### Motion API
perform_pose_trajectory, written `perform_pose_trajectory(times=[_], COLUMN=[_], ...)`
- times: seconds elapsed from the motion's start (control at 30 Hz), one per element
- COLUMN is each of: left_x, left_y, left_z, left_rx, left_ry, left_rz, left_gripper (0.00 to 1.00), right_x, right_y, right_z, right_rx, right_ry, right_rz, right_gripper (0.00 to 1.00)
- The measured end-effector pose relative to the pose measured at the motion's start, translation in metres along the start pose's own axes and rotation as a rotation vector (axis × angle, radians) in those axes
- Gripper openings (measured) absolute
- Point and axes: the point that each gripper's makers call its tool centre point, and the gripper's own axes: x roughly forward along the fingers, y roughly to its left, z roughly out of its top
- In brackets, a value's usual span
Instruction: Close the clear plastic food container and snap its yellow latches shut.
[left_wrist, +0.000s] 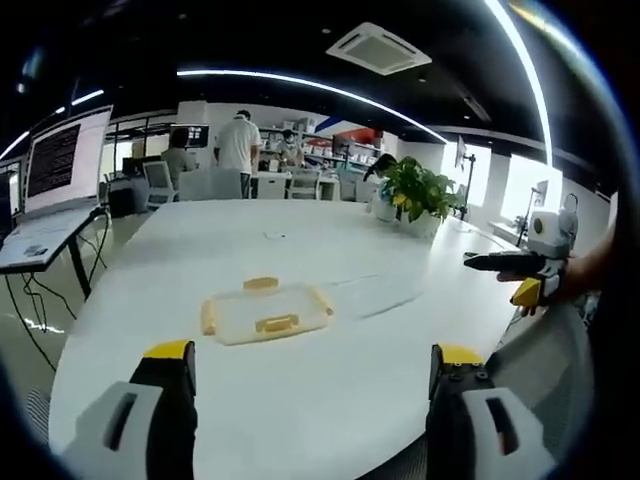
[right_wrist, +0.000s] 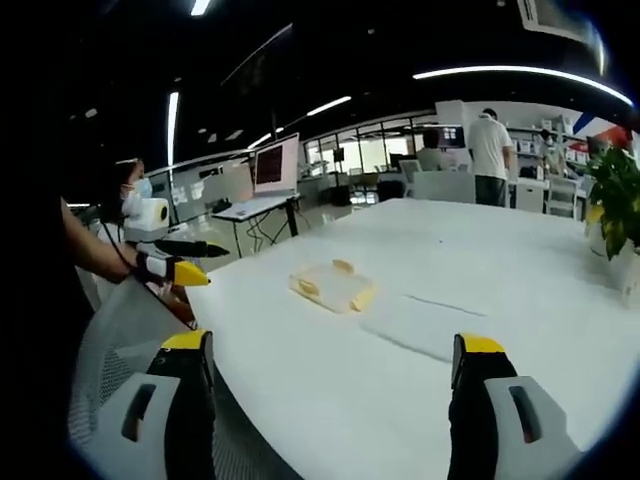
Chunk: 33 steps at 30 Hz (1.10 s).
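Note:
The clear plastic food container (left_wrist: 262, 312) lies on the white table (left_wrist: 300, 420), with yellow latches (left_wrist: 277, 323) standing out from its sides. A faint clear flat piece (left_wrist: 375, 292), apparently the lid, lies just to its right. In the right gripper view the container (right_wrist: 333, 285) sits beyond a flat clear piece (right_wrist: 415, 320). My left gripper (left_wrist: 312, 360) is open and well short of the container. My right gripper (right_wrist: 332, 345) is open too, with nothing between its jaws. Each gripper shows in the other's view, held off the table's edge: right (left_wrist: 520, 275), left (right_wrist: 175, 262).
A potted plant (left_wrist: 415, 190) stands at the table's far right. A laptop on a stand (left_wrist: 60, 170) is off the left side. People (left_wrist: 238, 145) stand by desks at the back. A mesh chair back (right_wrist: 120, 330) is close to the near table edge.

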Motion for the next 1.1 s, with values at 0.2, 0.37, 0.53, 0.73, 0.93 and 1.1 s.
perform_pose_trajectory(times=[0.2,0.37,0.53,0.73,0.93,1.1], left_x=[-0.002,-0.008,-0.005,0.0,-0.001,-0.002], left_y=[-0.007,-0.015,-0.026,-0.032,-0.031,-0.03], left_z=[0.018,0.053,0.076,0.07,0.063,0.049], left_rx=[-0.049,-0.077,0.004,0.02,0.024,0.024], left_ry=[-0.009,-0.097,-0.139,-0.113,-0.099,-0.065], left_rz=[-0.038,-0.07,-0.089,-0.109,-0.111,-0.109], left_gripper=[0.98,0.98,0.98,0.95,0.95,0.92], right_x=[-0.005,-0.008,-0.016,-0.024,-0.031,-0.035], right_y=[-0.008,-0.004,-0.004,-0.001,-0.014,-0.038], right_z=[0.02,0.047,0.076,0.069,0.049,0.019], right_rx=[0.047,-0.007,0.029,-0.03,0.004,0.02], right_ry=[-0.042,-0.09,-0.175,-0.134,-0.082,0.024], right_rz=[-0.035,-0.043,-0.062,-0.063,-0.093,-0.169], right_gripper=[0.99,0.97,0.97,0.95,0.98,0.97])
